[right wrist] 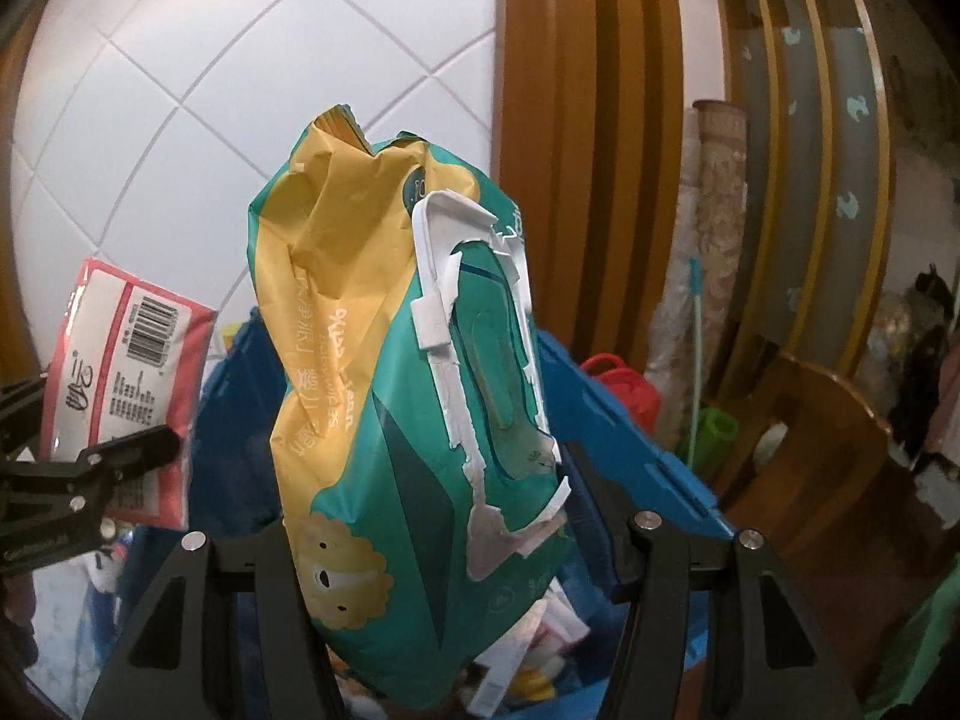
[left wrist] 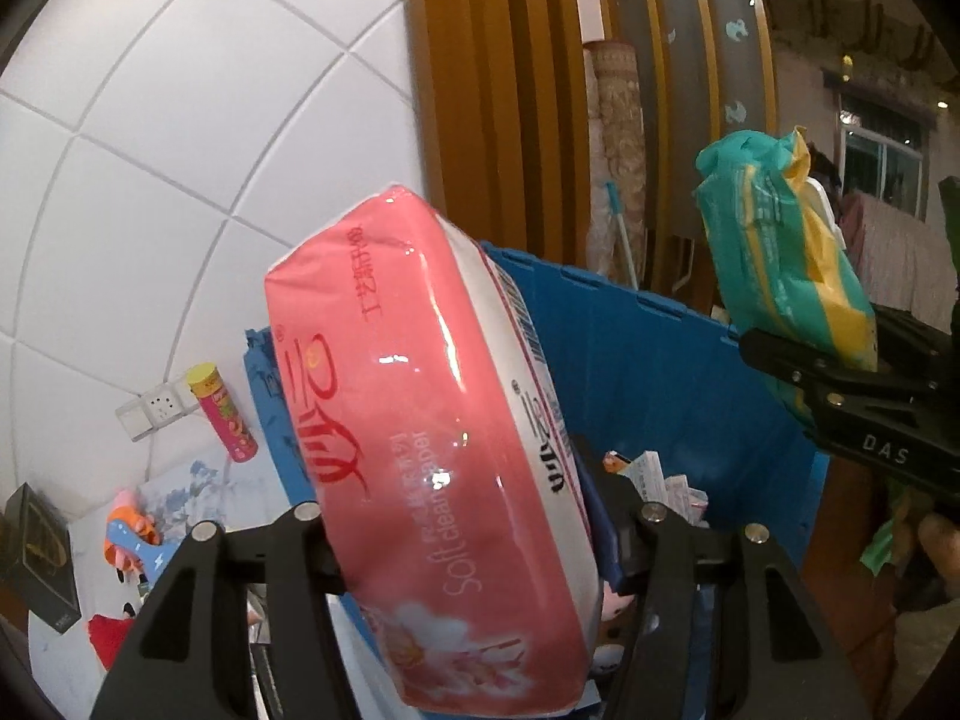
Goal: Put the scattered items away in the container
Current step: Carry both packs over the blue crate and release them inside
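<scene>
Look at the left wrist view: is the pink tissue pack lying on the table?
No, the pink tissue pack is held up between the fingers of the left gripper, in front of the blue crate.

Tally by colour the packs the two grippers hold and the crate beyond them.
Pink: 1, tissue pack in the left gripper
Green and yellow: 1, wipes pack in the right gripper
Blue: 1, crate
Total: 3

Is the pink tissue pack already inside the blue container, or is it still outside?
Still outside. The left tongs hold the pink tissue pack in the air, in front of the blue container, whose walls show behind it.
</scene>
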Action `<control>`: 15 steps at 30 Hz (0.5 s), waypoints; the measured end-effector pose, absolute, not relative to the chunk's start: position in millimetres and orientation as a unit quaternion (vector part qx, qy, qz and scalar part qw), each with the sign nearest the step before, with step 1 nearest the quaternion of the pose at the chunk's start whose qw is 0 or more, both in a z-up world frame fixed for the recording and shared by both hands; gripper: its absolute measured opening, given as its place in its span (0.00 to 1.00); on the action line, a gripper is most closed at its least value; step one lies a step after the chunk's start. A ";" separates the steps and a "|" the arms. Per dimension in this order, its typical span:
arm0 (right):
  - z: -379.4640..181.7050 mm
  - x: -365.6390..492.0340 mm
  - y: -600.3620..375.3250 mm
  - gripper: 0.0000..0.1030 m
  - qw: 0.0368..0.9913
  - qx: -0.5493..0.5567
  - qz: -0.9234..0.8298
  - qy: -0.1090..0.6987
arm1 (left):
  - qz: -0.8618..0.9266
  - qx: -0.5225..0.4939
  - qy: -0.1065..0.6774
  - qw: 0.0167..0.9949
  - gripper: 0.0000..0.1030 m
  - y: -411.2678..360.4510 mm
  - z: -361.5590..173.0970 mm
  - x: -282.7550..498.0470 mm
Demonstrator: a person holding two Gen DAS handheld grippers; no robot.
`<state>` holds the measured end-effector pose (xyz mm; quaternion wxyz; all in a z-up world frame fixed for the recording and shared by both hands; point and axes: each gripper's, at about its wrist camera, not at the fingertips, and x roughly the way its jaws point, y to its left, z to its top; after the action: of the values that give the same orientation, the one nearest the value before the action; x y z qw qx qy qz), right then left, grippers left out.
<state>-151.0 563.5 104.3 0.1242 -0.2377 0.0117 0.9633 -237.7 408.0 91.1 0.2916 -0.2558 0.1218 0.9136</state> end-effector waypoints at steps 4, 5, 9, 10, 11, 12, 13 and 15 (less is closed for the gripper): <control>92.7 -153.5 582.9 0.99 0.125 -0.238 0.963 0.025 | 0.921 -0.255 0.125 0.268 0.82 413.3 85.1 -233.9; 89.7 -152.5 584.5 1.00 0.127 -0.239 0.962 0.026 | 0.922 -0.254 0.124 0.264 0.83 413.4 83.4 -231.7; 79.1 -152.2 591.0 1.00 0.124 -0.244 0.961 0.037 | 0.925 -0.258 0.121 0.250 0.84 407.3 77.6 -228.4; 76.3 -150.8 589.1 1.00 0.122 -0.246 0.961 0.038 | 0.926 -0.259 0.121 0.246 0.84 405.2 76.1 -227.2; 73.9 -151.0 587.5 1.00 0.121 -0.248 0.960 0.038 | 0.927 -0.258 0.119 0.243 0.84 403.0 75.0 -226.2; 71.9 -153.1 588.7 1.00 0.119 -0.249 0.960 0.034 | 0.928 -0.258 0.119 0.241 0.84 400.9 74.1 -224.9; 69.8 -155.2 589.9 1.00 0.118 -0.250 0.961 0.031 | 0.929 -0.258 0.118 0.238 0.84 398.7 73.3 -223.9; 66.1 -158.1 587.8 1.00 0.114 -0.253 0.960 0.027 | 0.930 -0.258 0.116 0.233 0.84 393.0 71.0 -224.4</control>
<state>-158.1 587.8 66.1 0.1136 -0.2534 0.0266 0.9603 -224.4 393.0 71.0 0.2330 -0.2579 0.1159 0.9305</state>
